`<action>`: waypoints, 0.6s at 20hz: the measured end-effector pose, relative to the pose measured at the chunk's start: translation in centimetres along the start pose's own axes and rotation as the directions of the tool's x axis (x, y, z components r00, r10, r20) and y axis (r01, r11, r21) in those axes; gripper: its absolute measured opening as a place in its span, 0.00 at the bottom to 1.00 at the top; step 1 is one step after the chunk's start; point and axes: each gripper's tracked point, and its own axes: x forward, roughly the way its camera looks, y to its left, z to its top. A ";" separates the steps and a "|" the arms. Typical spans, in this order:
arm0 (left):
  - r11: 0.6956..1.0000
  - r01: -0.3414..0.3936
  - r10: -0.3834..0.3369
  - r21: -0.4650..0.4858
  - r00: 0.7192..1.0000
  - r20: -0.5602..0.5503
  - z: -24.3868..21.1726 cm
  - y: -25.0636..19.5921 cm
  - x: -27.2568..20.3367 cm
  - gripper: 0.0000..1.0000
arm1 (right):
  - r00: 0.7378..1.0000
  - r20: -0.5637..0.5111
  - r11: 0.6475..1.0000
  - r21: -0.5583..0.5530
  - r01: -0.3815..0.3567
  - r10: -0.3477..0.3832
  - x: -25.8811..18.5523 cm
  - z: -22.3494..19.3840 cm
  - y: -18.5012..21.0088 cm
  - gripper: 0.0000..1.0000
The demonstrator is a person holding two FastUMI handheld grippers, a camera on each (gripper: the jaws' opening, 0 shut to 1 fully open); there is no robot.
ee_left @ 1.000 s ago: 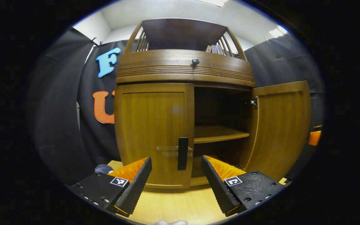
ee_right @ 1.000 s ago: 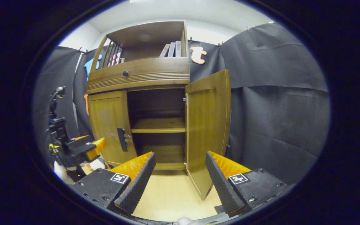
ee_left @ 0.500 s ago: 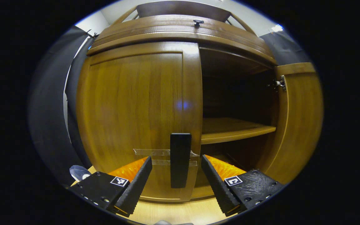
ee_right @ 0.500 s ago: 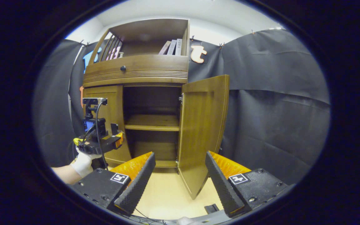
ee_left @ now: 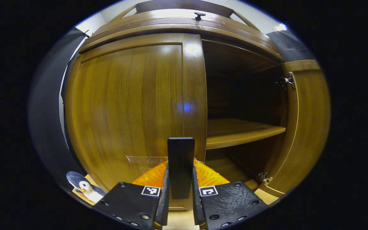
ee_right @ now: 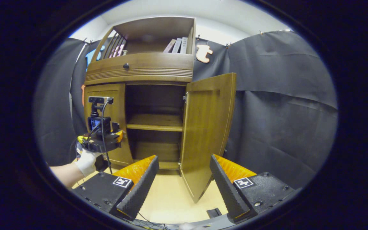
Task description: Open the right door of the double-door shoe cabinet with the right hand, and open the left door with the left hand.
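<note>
Your left gripper [ee_left: 180,195] is clamped on the black handle [ee_left: 180,163] of the left door [ee_left: 133,105], frame centre, apparently flush with the cabinet. Your right gripper [ee_right: 184,188] hangs wide open, empty, lower centre; right door [ee_right: 208,134] swung open, shelf [ee_right: 155,123] exposed.

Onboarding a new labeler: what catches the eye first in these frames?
The left gripper clamped on the black handle of the closed left door, dead centre of the left gripper view. Next, the right door swung wide, baring the shelf, with the right gripper open, held back.
</note>
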 end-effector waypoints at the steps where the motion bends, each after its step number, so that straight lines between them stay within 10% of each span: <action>1: 1.000 0.005 -0.005 -0.001 1.000 0.005 0.1 0.1 0.0 0.30 | 1.000 -0.001 1.000 0.004 0.001 -0.001 -0.2 -0.1 -0.1 1.00; 2: 1.000 0.010 -0.010 -0.012 1.000 -0.001 0.3 0.0 -0.4 0.40 | 1.000 0.000 1.000 0.008 0.003 -0.003 -0.4 0.0 -0.1 1.00; 6: 1.000 0.003 -0.003 -0.015 1.000 -0.012 0.2 0.1 -0.6 0.09 | 1.000 0.006 1.000 0.008 0.006 -0.006 -0.9 0.0 0.0 1.00; 12: 0.999 0.037 -0.037 -0.010 0.999 -0.014 -0.5 0.3 -4.6 0.17 | 1.000 0.013 1.000 0.018 -0.003 0.002 -3.0 -0.6 0.2 1.00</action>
